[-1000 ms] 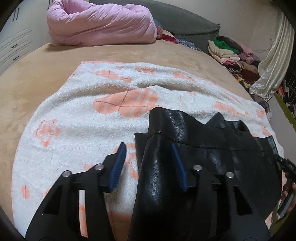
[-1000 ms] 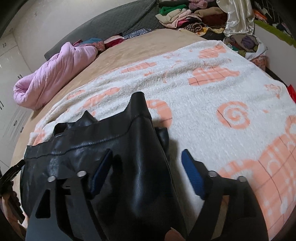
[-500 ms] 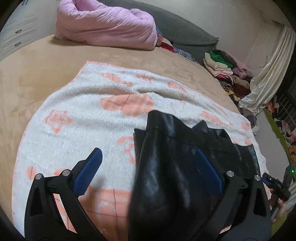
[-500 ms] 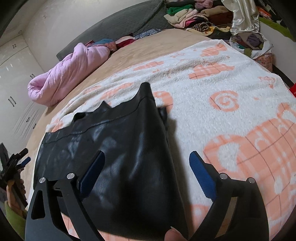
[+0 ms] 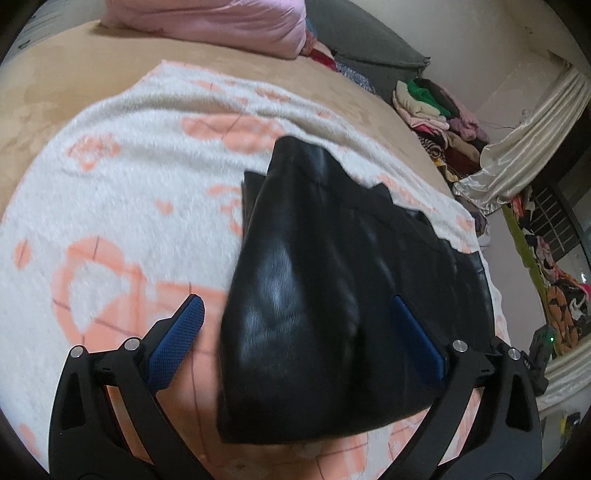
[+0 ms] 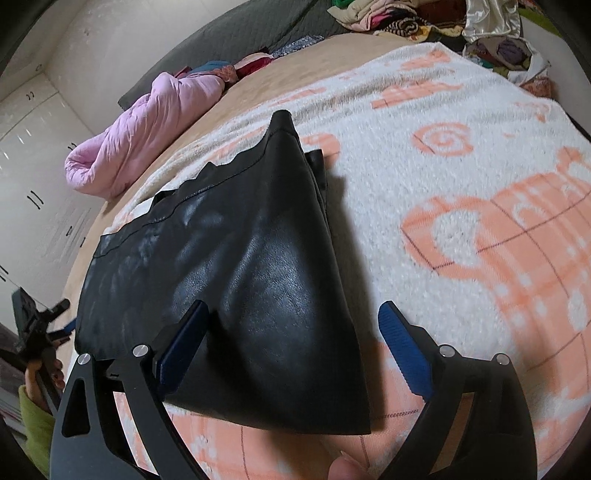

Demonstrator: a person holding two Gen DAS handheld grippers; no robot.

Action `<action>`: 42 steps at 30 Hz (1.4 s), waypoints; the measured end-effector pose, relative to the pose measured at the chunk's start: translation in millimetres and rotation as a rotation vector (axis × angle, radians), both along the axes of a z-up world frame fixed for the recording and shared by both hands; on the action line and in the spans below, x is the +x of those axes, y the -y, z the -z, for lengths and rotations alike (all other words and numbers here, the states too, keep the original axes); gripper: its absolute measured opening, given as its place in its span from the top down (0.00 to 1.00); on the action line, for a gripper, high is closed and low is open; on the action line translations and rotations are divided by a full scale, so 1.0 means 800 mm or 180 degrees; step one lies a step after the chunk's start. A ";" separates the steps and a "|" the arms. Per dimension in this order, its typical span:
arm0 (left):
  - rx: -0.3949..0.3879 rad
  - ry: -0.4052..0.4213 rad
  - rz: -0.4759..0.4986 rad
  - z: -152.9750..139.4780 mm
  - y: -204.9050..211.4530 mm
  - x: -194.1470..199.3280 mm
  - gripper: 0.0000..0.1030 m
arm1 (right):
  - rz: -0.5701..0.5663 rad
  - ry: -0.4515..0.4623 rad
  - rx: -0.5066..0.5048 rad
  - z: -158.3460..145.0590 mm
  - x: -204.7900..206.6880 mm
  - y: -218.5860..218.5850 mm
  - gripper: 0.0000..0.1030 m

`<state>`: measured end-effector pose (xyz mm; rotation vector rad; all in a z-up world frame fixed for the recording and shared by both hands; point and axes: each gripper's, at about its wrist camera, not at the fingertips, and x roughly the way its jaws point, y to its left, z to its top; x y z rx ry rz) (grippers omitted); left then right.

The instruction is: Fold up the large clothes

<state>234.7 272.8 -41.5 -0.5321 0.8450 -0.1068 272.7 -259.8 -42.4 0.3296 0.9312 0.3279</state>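
Fleece blanket (image 5: 122,206) — black garment (image 5: 325,295) lies between left gripper's (image 5: 295,332) spread jaws.

Folded black leather garment (image 5: 332,295) flat on blanket (image 5: 110,206)

A home bedroom: a wide bed (image 5: 92,74) with a white and orange blanket (image 5: 122,206), a rolled pink duvet (image 5: 207,22) at the top of the frame, clothes heaped (image 5: 439,110) at upper right, white wardrobe doors (image 6: 33,177) at left
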 end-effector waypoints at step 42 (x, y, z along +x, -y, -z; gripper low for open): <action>0.0628 0.0108 0.0116 0.003 0.086 -0.117 0.21 | 0.0075 0.0624 -0.0664 -0.067 -0.121 0.015 0.08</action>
